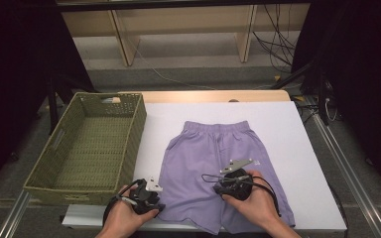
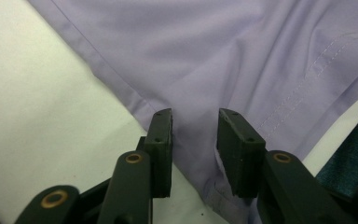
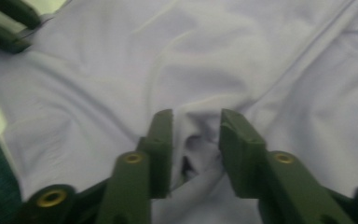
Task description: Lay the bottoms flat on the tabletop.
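Shorts (image 1: 213,163), lilac, flat on white table (image 1: 297,144), waistband far from the person, just right of woven basket (image 1: 92,144); left gripper (image 1: 149,196) at hem corner of left leg, jaws parted, fabric between, not pinched; right gripper (image 1: 235,183) over right leg, jaws apart around a raised fold, not pressing it

Basket (image 1: 92,144) walls left; board (image 1: 297,148) open right.

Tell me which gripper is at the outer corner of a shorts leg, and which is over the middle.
The left gripper sits at the hem corner of the purple shorts, beside the green basket. The right gripper is farther in, over the fabric near the crotch.
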Action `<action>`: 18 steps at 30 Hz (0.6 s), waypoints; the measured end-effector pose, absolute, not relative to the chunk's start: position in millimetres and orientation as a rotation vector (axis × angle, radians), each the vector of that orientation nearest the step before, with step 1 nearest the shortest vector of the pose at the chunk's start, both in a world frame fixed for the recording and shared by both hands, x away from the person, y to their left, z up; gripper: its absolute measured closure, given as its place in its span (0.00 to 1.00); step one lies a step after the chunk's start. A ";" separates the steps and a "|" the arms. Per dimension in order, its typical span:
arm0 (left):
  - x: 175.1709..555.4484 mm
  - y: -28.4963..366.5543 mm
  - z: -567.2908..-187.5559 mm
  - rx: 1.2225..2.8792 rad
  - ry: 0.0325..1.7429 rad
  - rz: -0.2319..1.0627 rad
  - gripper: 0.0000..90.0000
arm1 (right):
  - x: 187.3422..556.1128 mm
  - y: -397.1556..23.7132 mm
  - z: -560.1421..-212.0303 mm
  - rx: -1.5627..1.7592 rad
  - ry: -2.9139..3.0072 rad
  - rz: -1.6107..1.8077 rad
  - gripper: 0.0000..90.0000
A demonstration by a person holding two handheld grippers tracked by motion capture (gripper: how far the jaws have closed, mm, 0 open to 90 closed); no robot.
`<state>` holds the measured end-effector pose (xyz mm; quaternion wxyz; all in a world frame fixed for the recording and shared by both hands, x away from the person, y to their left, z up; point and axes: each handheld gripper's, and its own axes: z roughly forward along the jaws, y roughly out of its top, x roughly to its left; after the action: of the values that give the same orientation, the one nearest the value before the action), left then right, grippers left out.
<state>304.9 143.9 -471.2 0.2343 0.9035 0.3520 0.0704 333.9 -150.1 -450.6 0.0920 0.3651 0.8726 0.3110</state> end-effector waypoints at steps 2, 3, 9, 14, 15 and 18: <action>303.6 144.2 -470.2 2.497 0.965 0.191 0.78 | 333.1 -150.5 -450.4 1.111 2.596 0.909 0.69; 302.9 144.1 -469.9 2.503 0.969 0.189 0.82 | 332.4 -150.7 -451.4 1.111 2.607 0.888 0.69; 297.6 143.7 -468.5 2.547 0.964 0.208 1.00 | 330.0 -146.5 -462.2 1.121 2.659 0.808 0.87; 291.7 145.5 -468.3 2.548 0.969 0.202 1.00 | 329.7 -141.7 -467.2 1.080 2.665 0.794 0.99; 290.6 146.3 -468.3 2.546 0.971 0.192 1.00 | 329.9 -141.3 -467.4 1.075 2.669 0.798 0.99; 287.7 146.6 -468.2 2.545 0.968 0.193 1.00 | 329.9 -141.6 -466.1 1.072 2.669 0.806 1.00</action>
<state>287.7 146.6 -468.2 0.2045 0.9126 0.3471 0.0693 329.9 -141.6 -466.1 0.0771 0.3580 0.8909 0.2689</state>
